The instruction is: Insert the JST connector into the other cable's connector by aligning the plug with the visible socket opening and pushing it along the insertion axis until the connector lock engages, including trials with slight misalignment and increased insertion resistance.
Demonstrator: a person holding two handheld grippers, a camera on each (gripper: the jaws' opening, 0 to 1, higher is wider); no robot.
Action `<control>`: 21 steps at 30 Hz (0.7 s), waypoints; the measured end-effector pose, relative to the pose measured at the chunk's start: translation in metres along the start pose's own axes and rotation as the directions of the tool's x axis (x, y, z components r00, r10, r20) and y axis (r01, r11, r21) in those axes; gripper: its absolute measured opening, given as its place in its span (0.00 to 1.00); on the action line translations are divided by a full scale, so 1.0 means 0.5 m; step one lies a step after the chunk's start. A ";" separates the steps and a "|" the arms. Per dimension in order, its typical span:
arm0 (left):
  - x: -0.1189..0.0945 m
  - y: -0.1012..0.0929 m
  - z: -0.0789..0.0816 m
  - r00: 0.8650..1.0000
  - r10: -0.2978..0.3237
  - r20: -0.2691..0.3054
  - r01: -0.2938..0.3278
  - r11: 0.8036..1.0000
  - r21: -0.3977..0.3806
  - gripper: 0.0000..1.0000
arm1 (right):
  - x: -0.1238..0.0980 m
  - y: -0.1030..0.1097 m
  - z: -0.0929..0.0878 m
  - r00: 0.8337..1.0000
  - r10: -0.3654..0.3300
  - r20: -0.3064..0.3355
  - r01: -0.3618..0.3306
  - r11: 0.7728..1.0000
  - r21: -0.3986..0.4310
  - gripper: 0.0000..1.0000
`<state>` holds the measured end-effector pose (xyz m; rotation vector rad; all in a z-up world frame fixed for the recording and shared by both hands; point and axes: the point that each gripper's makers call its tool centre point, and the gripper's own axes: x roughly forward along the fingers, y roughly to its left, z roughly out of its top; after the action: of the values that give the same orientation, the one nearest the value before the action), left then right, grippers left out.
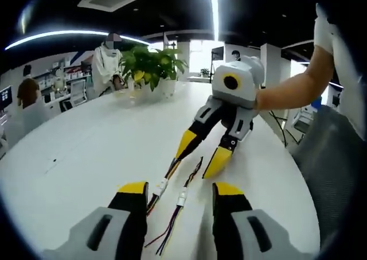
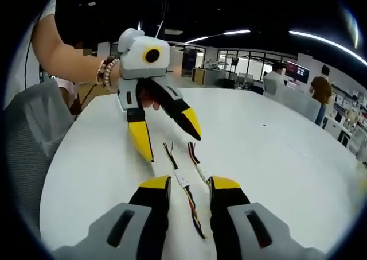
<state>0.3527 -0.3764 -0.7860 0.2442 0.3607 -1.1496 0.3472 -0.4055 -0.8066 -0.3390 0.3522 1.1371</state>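
Looking along my left claw, I see both cables lying loose on the white surface, just ahead of and between its spread, empty jaws. Each cable is a thin bundle of coloured wires ending in a small white housing: the first connector lies close to my left jaw, the second connector just beside it, the two apart and not mated. The right claw reaches in from the far side, jaws parted and tips down near the wire ends; it too grips nothing that I can see.

From the right gripper view the same pair of connectors lies between my jaws and the opposing claw.

I judge these things very light and fiddly. The wires are limp and will flop or slide on the smooth surface, so they give no purchase for pushing. I would pinch each stiff plastic housing by its flat sides, leaving plug and socket mouth clear.

The only container is a white pot holding a leafy plant, well apart.
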 end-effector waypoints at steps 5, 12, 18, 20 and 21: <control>-0.032 -0.014 0.042 0.998 0.039 0.051 -0.039 0.999 -0.018 0.47 | -0.030 0.007 0.019 0.999 -0.044 -0.002 0.044 0.999 -0.001 0.28; -0.085 -0.033 0.079 0.993 0.088 0.083 -0.085 0.996 -0.041 0.55 | -0.070 0.013 0.043 0.994 -0.107 -0.009 0.107 0.994 0.013 0.34; -0.138 -0.048 0.119 0.972 0.169 0.162 -0.156 0.984 -0.092 0.61 | -0.108 0.009 0.047 0.986 -0.169 -0.013 0.169 0.985 0.034 0.39; -0.152 -0.060 0.135 0.961 0.167 0.220 -0.135 0.979 -0.153 0.64 | -0.124 0.010 0.053 0.983 -0.184 -0.006 0.185 0.981 0.059 0.40; -0.163 -0.066 0.142 0.954 0.170 0.246 -0.126 0.975 -0.185 0.65 | -0.130 0.009 0.051 0.981 -0.193 -0.012 0.194 0.979 0.065 0.41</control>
<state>0.3039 -0.3469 -0.6885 -0.0293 0.2002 -0.9816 0.3210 -0.4458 -0.7555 -0.3118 0.3534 0.9316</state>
